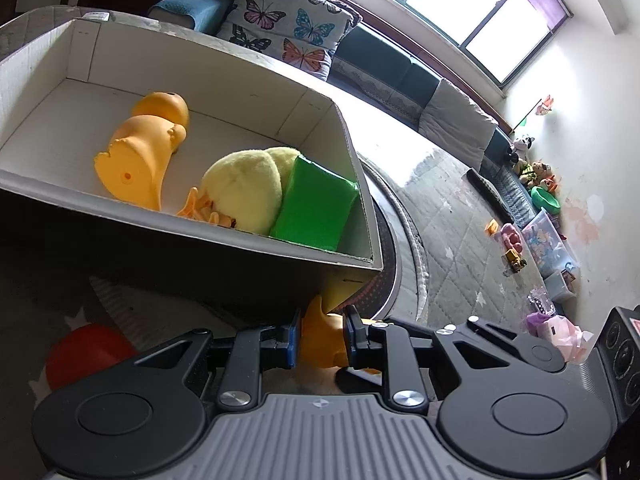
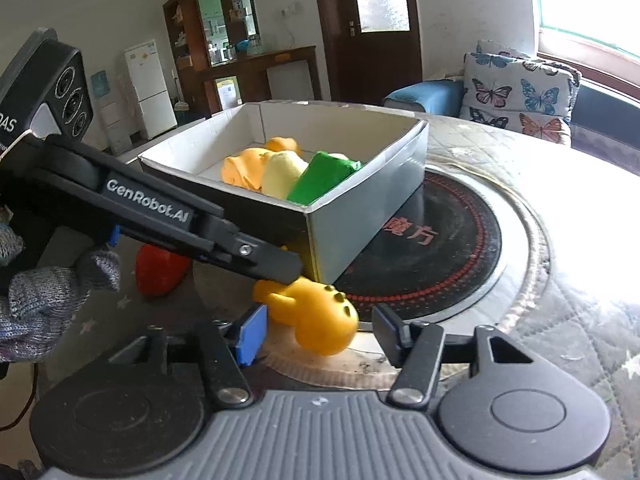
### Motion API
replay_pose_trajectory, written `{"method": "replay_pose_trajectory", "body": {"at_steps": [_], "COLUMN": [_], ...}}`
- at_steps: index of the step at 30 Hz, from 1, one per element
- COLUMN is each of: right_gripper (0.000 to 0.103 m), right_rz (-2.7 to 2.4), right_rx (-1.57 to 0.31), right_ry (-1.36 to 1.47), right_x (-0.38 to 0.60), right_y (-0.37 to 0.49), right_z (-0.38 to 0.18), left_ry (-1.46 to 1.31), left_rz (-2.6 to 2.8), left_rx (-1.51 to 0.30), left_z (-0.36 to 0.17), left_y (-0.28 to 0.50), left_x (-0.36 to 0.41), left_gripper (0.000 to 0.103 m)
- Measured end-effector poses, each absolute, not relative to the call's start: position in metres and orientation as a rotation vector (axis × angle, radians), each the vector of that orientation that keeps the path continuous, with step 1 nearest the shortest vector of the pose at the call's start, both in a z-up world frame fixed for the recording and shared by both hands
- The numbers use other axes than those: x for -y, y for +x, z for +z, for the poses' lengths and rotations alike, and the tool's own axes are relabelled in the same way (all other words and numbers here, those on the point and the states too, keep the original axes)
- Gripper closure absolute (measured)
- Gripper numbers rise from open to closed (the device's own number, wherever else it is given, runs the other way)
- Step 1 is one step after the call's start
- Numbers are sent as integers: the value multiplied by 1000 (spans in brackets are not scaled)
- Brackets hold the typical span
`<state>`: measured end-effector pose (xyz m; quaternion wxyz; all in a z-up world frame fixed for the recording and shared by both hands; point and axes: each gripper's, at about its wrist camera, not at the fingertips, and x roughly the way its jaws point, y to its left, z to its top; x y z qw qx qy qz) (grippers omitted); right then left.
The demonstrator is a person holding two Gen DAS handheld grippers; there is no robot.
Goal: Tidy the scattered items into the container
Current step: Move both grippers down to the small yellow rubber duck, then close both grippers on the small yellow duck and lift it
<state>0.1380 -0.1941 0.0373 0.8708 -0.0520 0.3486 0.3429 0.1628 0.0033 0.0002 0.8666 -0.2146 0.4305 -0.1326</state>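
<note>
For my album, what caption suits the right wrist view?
Left gripper clamps a yellow toy beside the half-filled cardboard box.

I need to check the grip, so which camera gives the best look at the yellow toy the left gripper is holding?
The right wrist view: the yellow toy shows almost whole beside the box, with the left gripper closed on one end. The left wrist view shows only a slice of the toy pinched between the blue pads.

We are in a home living room: a butterfly cushion on a sofa, a fridge, floor toys.
</note>
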Motion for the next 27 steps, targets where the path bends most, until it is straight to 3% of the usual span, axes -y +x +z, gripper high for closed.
{"method": "replay_pose_trajectory", "body": {"at_steps": [7,11,27], "right_gripper": [57,70,70], "right_rz": [691,672,651], "right_rx": [-712,-701,-562], "right_ry": [-145,-152,-176], "right_x": [187,186,170], "right_y": [128,118,79], "right_z": [35,37,78], "left_ry": [-445,-429,-417], "left_rz": [-283,-286,-315], "left_rx": [-889,-869,-731], "left_z": [-1,3,46], "left_y": [162,156,119], "left_x": [-4,-7,-27], "left_gripper": [83,89,91]}}
